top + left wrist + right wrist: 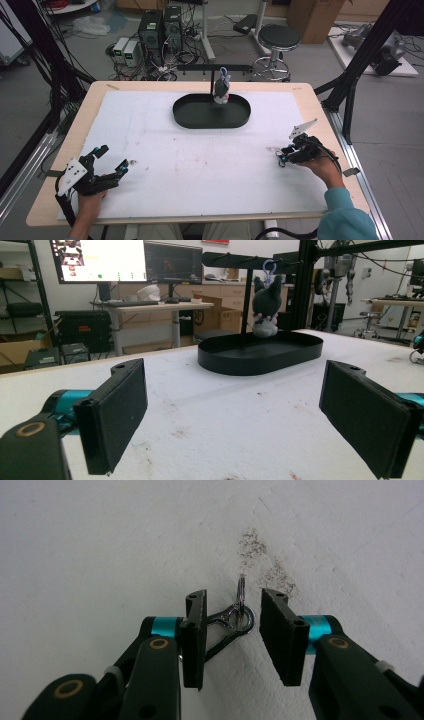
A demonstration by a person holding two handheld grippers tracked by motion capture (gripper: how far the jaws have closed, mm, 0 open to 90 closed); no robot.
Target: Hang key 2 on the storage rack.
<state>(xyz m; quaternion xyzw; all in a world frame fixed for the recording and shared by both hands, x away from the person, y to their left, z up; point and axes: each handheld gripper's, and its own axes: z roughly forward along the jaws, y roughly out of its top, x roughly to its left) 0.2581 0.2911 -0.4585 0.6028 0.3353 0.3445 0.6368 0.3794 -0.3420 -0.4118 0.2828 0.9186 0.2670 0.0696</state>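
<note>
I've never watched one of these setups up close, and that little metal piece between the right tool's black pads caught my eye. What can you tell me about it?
The metal clasp is a small shiny silver keychain clip with a ring linked to it that stands upright. It lies on the white table cover, near some dark specks. It sits between the jaws of the right gripper, which are partly open around it; one end seems to touch the left pad, the other pad stands apart.

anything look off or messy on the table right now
Nothing is spilled or broken. The white table cover has dark smudges just beyond the right gripper, which sits open around a small metal clasp. The plush keychain hangs normally over the black tray.
</note>
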